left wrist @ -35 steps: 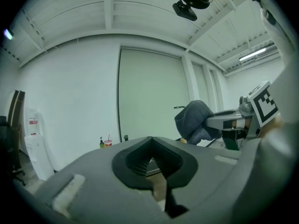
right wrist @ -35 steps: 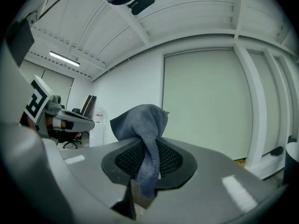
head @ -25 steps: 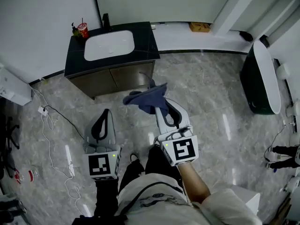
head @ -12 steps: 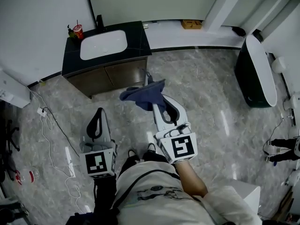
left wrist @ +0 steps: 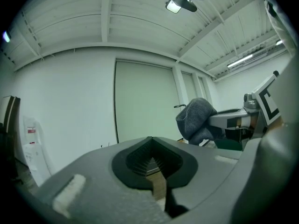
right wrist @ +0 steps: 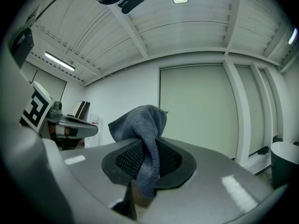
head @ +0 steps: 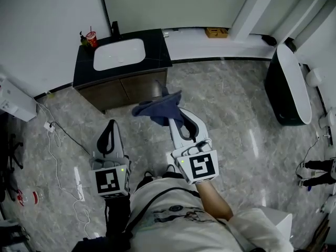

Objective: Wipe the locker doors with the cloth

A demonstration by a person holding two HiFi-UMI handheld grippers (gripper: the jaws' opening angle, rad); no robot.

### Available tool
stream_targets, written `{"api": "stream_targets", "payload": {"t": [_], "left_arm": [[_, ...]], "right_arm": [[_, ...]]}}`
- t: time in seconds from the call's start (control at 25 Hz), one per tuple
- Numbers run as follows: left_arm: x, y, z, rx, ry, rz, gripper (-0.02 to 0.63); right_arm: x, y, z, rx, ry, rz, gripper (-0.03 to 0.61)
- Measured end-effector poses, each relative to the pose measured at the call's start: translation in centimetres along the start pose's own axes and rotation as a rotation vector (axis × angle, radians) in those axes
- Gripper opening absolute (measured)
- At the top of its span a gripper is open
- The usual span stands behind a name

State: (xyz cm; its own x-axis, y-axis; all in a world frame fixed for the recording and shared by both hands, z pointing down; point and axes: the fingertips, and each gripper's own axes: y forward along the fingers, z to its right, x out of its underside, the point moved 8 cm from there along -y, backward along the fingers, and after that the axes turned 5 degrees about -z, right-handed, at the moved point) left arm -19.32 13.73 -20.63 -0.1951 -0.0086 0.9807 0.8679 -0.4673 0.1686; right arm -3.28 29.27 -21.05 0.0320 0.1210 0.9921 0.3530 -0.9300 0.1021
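My right gripper (head: 176, 118) is shut on a dark blue-grey cloth (head: 157, 109), which bunches beyond its jaws above the marble floor. In the right gripper view the cloth (right wrist: 145, 129) hangs through the hollow between the closed jaws. My left gripper (head: 111, 126) is lower left in the head view, shut and empty. From the left gripper view I see the cloth (left wrist: 196, 118) off to the right. A cabinet with brown doors (head: 126, 91) stands under a black counter just ahead of the cloth. Pale green wall panels (right wrist: 198, 111) fill the background.
A white sink (head: 119, 54) is set in the black counter, with a red cup (head: 92, 38) at its back left corner. A dark tub (head: 289, 83) stands at the right. A white cable (head: 58, 140) trails on the floor left. A cardboard box (head: 217, 32) lies by the far wall.
Both grippers keep nearly the same pose and the cloth stays in the right one. The head view has shifted slightly, so the cabinet sits a little differently in the picture.
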Motion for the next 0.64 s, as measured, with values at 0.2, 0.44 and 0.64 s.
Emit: {"api": "stream_targets", "payload": {"t": [0.2,0.44,0.64], "left_arm": [[-0.22,0.01,0.2,0.0,0.002,0.006,0.002],[-0.37,0.14,0.52,0.005,0.006,0.005,0.002],[-0.94,0.28,0.37,0.003,0.005,0.004,0.002]], "right_arm": [[0.13,0.09,0.07,-0.002,0.009,0.003,0.065],[0.42,0.2,0.21,-0.007,0.016,-0.006,0.066],[0.36,0.49,0.05,-0.012,0.018,-0.006,0.066]]}}
